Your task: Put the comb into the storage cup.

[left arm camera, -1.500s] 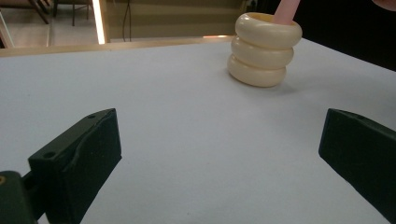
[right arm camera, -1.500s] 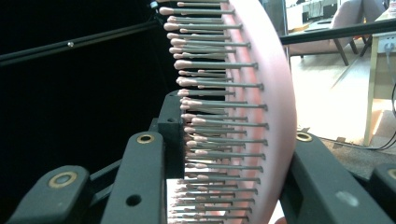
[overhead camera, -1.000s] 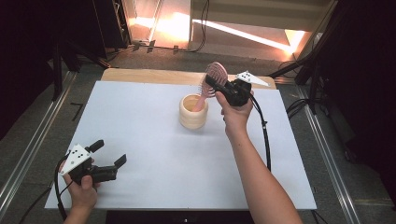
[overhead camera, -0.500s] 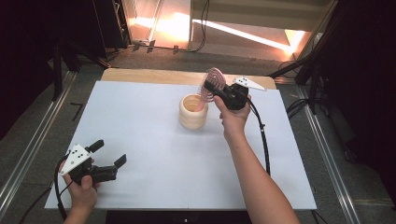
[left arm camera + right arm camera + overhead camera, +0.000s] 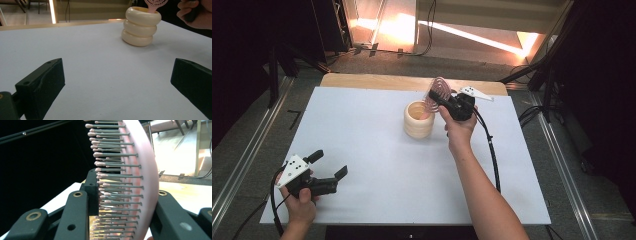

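Now right gripper (image 5: 437, 97) clamps pink round hairbrush (image 5: 140, 170), rows of ball-tipped bristles; left gripper (image 5: 329, 170) unclenched.

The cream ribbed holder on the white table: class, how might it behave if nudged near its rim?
The cream ribbed holder would probably tip rather than roll, since it stands upright on a flat base. Its three stacked bulges look rigid, so it should keep its shape. The pink hairbrush, clamped in the right gripper with its handle end dipping inside, could lever it over.
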